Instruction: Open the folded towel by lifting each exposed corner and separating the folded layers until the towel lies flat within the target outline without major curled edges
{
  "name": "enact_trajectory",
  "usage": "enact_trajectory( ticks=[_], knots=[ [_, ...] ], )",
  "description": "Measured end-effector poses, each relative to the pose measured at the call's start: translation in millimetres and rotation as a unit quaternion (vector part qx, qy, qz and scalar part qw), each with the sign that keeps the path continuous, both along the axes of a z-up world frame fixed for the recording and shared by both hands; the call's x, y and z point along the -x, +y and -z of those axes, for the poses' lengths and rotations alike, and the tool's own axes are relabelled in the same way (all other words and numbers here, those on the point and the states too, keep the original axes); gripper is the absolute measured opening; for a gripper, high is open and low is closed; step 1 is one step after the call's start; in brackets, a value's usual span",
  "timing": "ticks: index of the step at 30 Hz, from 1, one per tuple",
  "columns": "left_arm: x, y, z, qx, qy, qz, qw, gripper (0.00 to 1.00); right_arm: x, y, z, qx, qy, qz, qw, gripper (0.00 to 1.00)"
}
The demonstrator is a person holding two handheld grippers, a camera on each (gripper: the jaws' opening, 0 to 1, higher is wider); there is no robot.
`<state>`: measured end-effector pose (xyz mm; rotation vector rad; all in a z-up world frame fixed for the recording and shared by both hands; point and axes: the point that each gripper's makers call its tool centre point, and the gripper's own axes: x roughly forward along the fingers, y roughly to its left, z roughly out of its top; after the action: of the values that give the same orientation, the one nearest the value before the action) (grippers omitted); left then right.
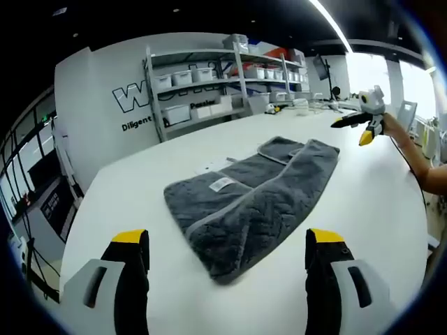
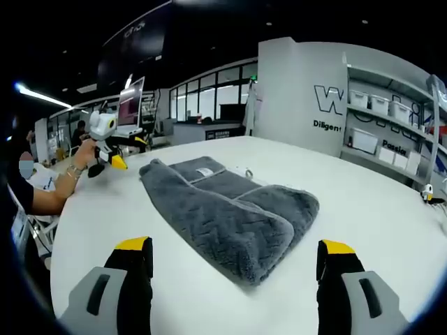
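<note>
A grey towel (image 1: 251, 202) lies folded on the white table (image 1: 363, 230), with a white label (image 1: 222, 183) on its lower layer. My left gripper (image 1: 227, 259) hovers just short of the towel's near end, its jaws wide apart and nothing between them. A hand holds my right gripper (image 1: 349, 130) in the air past the towel's far right corner. In the right gripper view the towel (image 2: 223, 209) lies ahead of my open right gripper (image 2: 234, 269). There the left gripper (image 2: 131, 151) floats beyond the towel's far left end.
Metal shelves with white bins (image 1: 209, 84) stand behind the table against a lettered wall, and appear again as shelves (image 2: 391, 118). A person's forearm (image 2: 49, 195) reaches in from the left, and the other forearm (image 1: 419, 164) from the right. A small white slip (image 2: 244, 172) lies beside the towel.
</note>
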<state>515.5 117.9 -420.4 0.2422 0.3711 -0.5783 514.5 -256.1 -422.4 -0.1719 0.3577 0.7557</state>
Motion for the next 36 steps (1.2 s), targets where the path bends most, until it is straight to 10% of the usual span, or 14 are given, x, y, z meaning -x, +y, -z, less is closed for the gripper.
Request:
enact_trajectory(
  ticks=[22, 36],
  knots=[
    [-37.6, 30.9, 27.8, 0.022, -0.015, -0.074, 0.9969, 0.49, -37.6, -21.1, 5.8, -0.056, -0.046, 0.086, 0.9936, 0.35],
    [-48.3, 21.2, 43.9, 0.052, 0.01, -0.063, 0.9966, 0.33, -70.9, -13.0, 30.6, -0.063, -0.006, 0.108, 0.9921, 0.25]
  ],
)
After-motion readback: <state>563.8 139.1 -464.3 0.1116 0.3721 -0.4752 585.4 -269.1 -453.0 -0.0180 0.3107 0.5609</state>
